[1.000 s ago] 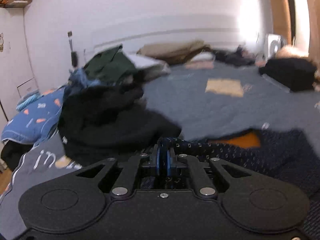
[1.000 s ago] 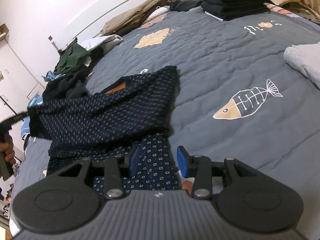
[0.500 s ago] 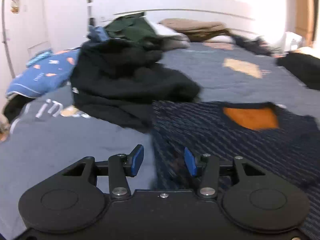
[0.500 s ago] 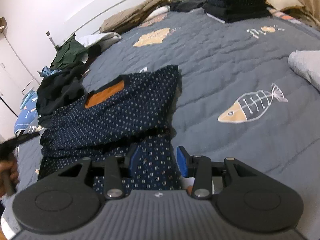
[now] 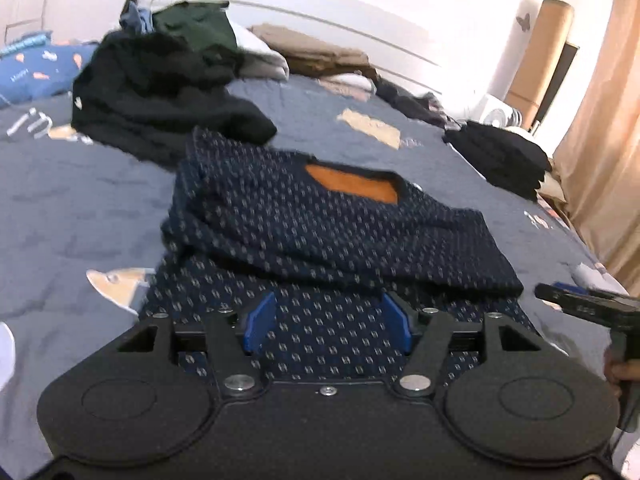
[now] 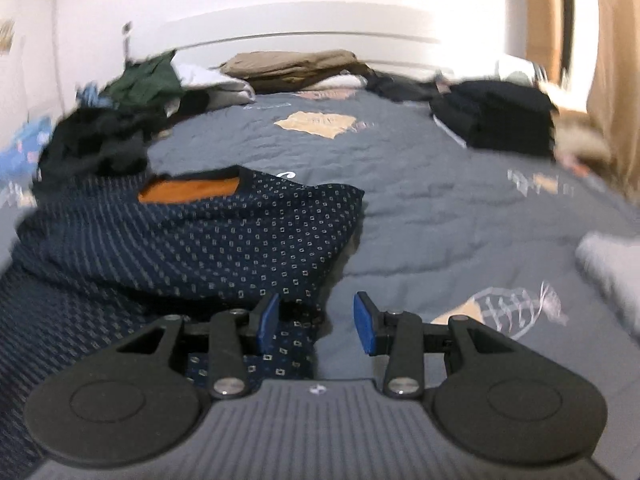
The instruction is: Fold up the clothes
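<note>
A navy patterned shirt (image 5: pixel 320 232) with an orange neck lining lies partly folded on the grey bedspread (image 5: pixel 80 208). My left gripper (image 5: pixel 326 326) hovers over the shirt's near part. Its jaws are opening, and the blue pads press on nothing. In the right wrist view the same shirt (image 6: pixel 200 236) fills the left half. My right gripper (image 6: pixel 316 322) is open above the shirt's right edge, one fingertip (image 6: pixel 267 320) over the cloth and the other over bare bedspread (image 6: pixel 440 208). The other gripper (image 5: pixel 588 308) shows at the right edge of the left wrist view, held by a hand.
A heap of black and green clothes (image 5: pixel 160 84) lies at the back left. A stack of folded black clothes (image 5: pixel 500 156) sits at the back right. Tan clothes (image 6: pixel 292 66) lie along the headboard. A grey garment (image 6: pixel 612 268) lies at the right.
The left gripper let go of the shirt's edge, opened, and swung over the shirt. The lifted part now lies folded on the bed. The right gripper turned toward the headboard.
</note>
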`<state>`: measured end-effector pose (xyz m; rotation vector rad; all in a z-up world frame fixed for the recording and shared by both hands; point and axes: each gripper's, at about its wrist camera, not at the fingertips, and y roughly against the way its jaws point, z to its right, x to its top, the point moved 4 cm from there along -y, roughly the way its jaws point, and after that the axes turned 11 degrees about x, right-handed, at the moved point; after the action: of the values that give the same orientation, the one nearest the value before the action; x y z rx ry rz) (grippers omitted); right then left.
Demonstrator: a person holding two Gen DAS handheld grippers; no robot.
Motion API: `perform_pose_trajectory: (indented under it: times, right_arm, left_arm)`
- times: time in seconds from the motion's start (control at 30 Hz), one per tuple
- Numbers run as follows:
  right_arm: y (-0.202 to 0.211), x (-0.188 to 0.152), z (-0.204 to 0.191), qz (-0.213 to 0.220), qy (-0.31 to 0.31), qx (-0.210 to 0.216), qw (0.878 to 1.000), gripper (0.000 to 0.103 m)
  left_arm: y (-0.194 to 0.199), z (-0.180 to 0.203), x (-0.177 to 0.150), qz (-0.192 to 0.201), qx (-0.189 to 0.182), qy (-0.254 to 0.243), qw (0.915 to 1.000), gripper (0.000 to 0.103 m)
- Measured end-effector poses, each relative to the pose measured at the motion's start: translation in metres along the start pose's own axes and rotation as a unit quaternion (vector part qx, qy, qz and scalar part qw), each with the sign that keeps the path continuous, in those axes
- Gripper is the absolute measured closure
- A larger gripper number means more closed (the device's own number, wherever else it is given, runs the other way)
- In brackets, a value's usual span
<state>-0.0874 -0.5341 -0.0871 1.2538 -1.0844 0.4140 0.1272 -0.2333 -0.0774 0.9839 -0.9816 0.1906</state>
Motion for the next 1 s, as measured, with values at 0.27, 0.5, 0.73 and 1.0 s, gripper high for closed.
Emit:
perform_pose_trajectory:
  times: [0.27, 0.5, 0.73, 1.0]
  right_arm:
    - [-0.034, -0.001, -0.027, -0.022, 0.071, -0.011, 0.997, 0.063]
    - [-0.046, -0.012, -0.02, -0.046, 0.073, -0.034, 0.996, 0.074]
    - [-0.029, -0.004, -0.017, -0.048, 0.106, -0.05, 0.992, 0.099]
    - [-0.033, -0.011, -0.008, -0.136, 0.111, -0.063, 0.983, 0.099]
  left_arm:
    - [-0.003, -0.006, -0.006, -0.007, -0.011, -0.003, 0.9999, 0.043]
    - [-0.005, -0.014, -0.004, -0.013, -0.005, -0.003, 0.9999, 0.041]
    - [0.005, -0.014, 0.006, -0.005, -0.01, -0.005, 0.9999, 0.041]
    - [0.02, -0.017, 0.013, 0.01, -0.008, -0.02, 0.9997, 0.036]
